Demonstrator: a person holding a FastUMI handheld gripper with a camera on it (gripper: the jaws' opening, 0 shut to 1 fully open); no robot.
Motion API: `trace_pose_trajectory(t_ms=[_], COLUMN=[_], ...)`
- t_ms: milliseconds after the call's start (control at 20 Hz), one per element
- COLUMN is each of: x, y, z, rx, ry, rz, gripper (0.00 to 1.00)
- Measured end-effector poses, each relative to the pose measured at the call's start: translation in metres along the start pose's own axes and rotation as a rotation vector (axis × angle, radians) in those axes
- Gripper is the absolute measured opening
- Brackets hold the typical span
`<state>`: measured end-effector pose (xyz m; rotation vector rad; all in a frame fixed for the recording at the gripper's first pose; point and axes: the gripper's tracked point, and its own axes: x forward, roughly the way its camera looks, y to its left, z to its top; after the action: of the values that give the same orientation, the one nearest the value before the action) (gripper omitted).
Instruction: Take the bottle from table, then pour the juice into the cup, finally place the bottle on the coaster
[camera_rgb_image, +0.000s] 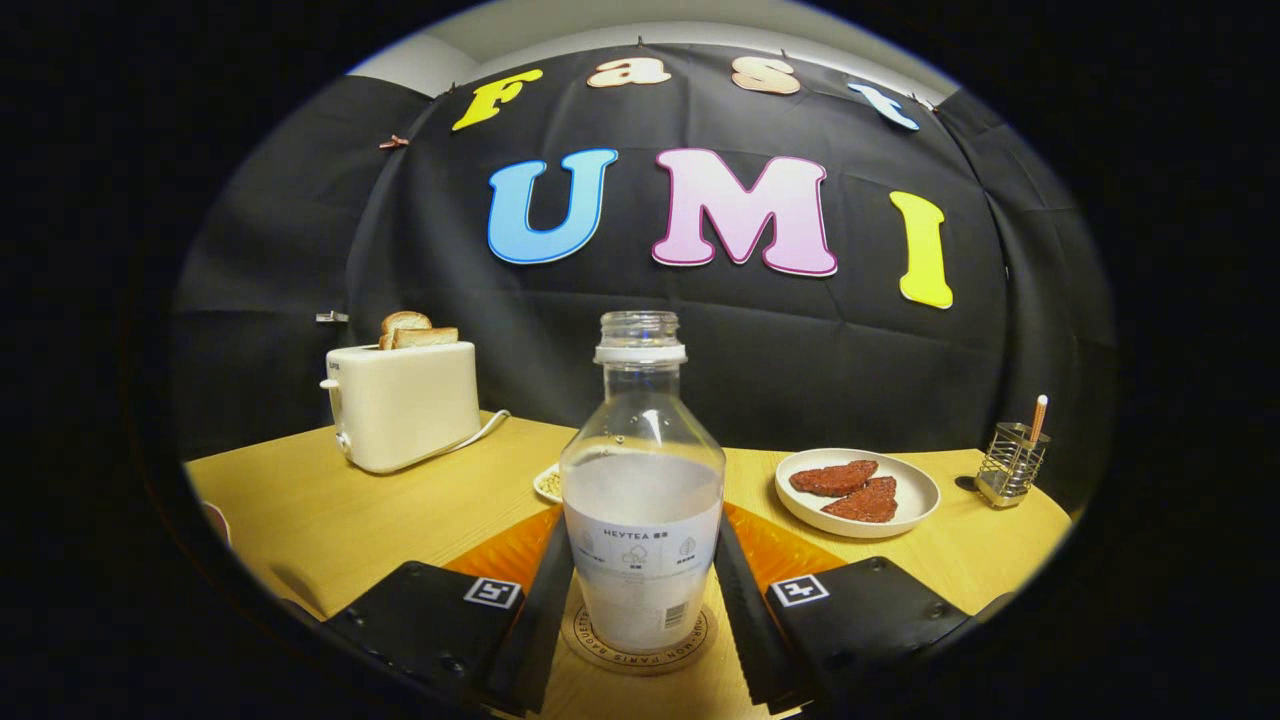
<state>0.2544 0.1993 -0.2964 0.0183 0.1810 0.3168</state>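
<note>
A clear plastic bottle (641, 500), uncapped and about half full of a whitish drink, stands upright on a round cork coaster (640, 650). The coaster lies on the wooden table (380, 510), at the near edge of an orange mat (505, 550). My gripper (641, 560) has one finger on each side of the bottle's lower body. Both fingers (545, 600) lie against its sides with no gap showing, so the gripper is shut on the bottle. The bottle's base rests on the coaster between the fingers.
A cream toaster (403, 405) with two toast slices stands at the back left, its cord trailing right. A small dish (548, 483) sits just behind the bottle. At the right are a white plate (905, 505) with two brown patties and a wire holder (1010, 463).
</note>
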Motion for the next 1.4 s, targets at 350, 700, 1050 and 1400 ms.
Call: trace_pose_trajectory(t_ms=[350,700,1050,1400], x=[-0.011,-0.052,-0.150,-0.215], y=[0.001,-0.011,-0.023,-0.052], z=[-0.010,0.010,0.063,0.137], rx=[0.004,0.017,-0.024,-0.078], ry=[0.043,0.047,0.042,-0.006], rz=[0.008,-0.039,-0.092,-0.179], gripper=[0.99,0.98,0.97,0.97])
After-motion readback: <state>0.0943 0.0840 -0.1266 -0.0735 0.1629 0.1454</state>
